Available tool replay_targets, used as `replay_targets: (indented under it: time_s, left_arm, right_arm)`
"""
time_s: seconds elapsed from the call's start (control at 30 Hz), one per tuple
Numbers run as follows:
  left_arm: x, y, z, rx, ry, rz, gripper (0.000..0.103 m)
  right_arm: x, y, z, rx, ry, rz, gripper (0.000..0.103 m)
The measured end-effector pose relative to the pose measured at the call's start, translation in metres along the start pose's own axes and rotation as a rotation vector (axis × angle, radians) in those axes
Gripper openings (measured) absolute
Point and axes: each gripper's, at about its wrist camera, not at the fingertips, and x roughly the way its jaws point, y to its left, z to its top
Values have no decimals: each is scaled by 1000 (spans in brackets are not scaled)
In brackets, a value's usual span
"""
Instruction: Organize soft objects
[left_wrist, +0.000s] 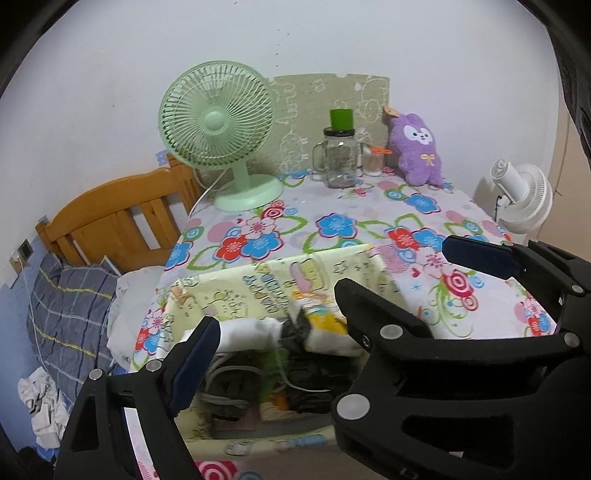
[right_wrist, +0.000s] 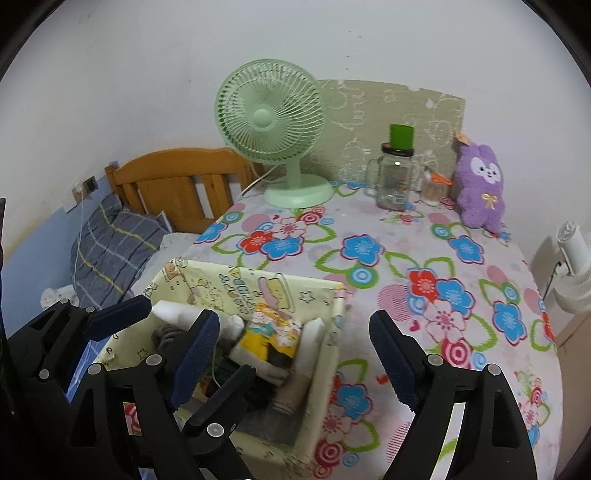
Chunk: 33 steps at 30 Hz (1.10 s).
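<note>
Plush on floral table, seemingly against wall.

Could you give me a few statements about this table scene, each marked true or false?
1. The purple plush sits inside the fabric bin. False: it stands at the far side of the table, beside the jar.
2. The green fan stands on the floral cloth. True.
3. The right gripper is shut on a sock. False: its jaws are wide open and hold nothing.
4. The left gripper is open above the bin. True.
5. The jar has a green cap. True.
6. The bin is empty. False: it holds rolled cloths and other items.
</note>
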Motion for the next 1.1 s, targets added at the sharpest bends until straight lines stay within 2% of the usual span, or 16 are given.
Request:
replay_targets:
  time_s: [0.43,1.1]
  left_arm:
    - [-19,-37,5,12,-46,-67,89]
    - [-52,-90,15,50,-124,-101,89]
  right_arm:
    - [-40,-36,-14,62,-43,-58,91]
    - [-108,-100,-37,158,-129,-188,94]
